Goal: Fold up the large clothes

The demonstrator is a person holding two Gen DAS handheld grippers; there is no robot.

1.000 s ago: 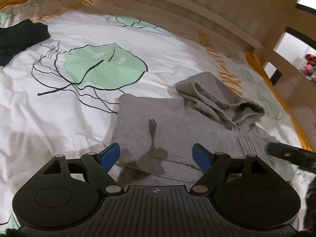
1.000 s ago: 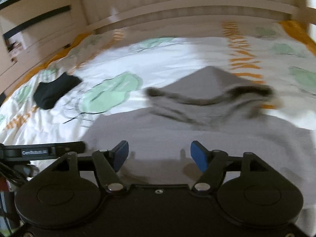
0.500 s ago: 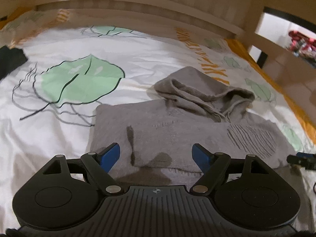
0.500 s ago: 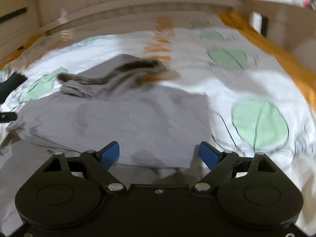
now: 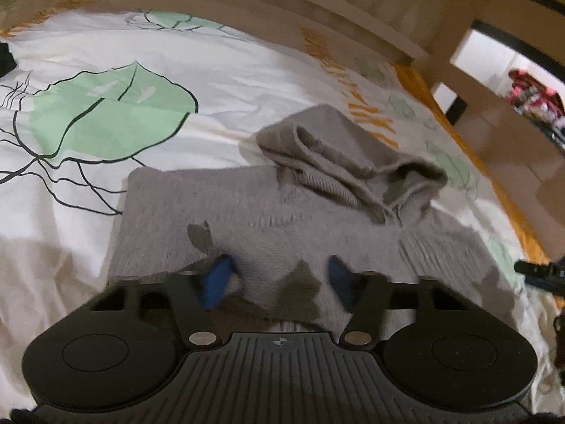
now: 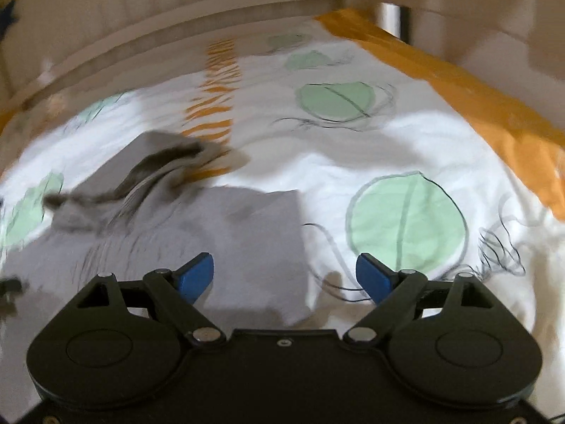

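since the earlier frame, left gripper [image 5: 279, 277] had narrowed over the hoodie [image 5: 247, 219] at lower centre, nothing pinched; right gripper [image 6: 284, 275] hung released above its right edge. folding in hand; next, grasp the hem.

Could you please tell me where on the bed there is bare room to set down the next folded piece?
Free sheet lies right of the grey hoodie, around the big green leaf print up to the orange border. More lies left of it, over the other leaf print. The middle is crowded: hoodie body, bunched hood, both tools above.
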